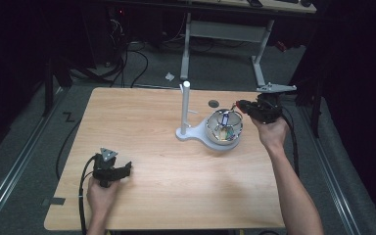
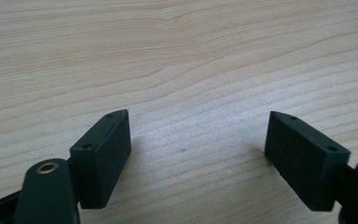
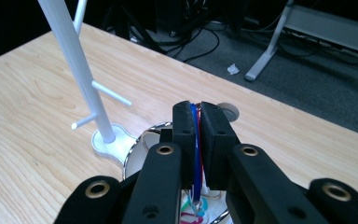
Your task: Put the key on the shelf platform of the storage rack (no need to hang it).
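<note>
both claws first: our right gripper (image 3: 196,135) is clamped on a thin bunch of coloured bands (image 3: 196,140), blue and red edges pinched flat between its pads, while our left gripper (image 2: 198,156) stands spread wide with nothing between its pads but bare table (image 2: 177,56). taking the metal bowl (image 1: 223,128) as our landmark, the right gripper hangs just above its rim on the far right side, and the bands run from the pads down into the bowl, where more coloured loops lie; whether the pinched ones are free of that pile we cannot tell. the white peg stand (image 1: 185,110) rises just to the left of the bowl, its base touching the bowl's foot, with short pegs sticking out of the post. the left gripper rests well apart from the bowl, toward the near left corner. we judge the step in hand to be lifting bands out of the bowl, most likely to hang them on a peg; next we would need to raise the pinch clear of the rim, carry it left and line the loop up with a peg tip. our right forearm (image 1: 293,186) reaches forward past the bowl's near right side, wrist bent so the claw points leftward and down over the rim; our left hand (image 1: 103,193) lies low, its claw pointing right along the tabletop.
</note>
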A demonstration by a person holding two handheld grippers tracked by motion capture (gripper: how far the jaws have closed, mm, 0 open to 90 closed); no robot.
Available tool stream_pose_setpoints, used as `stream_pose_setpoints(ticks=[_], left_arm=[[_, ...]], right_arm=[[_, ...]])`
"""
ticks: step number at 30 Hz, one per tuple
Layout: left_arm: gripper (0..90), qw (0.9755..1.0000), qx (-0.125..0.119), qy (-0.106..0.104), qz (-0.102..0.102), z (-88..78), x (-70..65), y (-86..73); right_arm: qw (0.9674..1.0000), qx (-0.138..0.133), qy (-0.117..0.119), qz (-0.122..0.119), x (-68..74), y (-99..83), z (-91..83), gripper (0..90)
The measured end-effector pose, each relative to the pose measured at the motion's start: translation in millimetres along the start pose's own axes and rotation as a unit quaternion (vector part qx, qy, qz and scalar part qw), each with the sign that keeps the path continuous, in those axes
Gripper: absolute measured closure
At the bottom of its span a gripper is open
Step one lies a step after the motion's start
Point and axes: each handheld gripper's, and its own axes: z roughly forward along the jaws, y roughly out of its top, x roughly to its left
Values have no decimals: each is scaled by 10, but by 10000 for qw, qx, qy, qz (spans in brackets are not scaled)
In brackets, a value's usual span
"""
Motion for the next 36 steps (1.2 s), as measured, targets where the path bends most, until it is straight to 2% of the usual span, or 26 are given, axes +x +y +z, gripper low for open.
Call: stream_pose_setpoints(ticks=[21, 36], left_arm=[[229, 10000, -1, -3, -2, 0, 1, 0], [230, 10000, 7, -12, 1, -2, 3, 0]], right_arm=[[9995, 301, 89, 76, 18, -136, 250, 857], [9984, 521, 176, 129, 78, -346, 463, 857]])
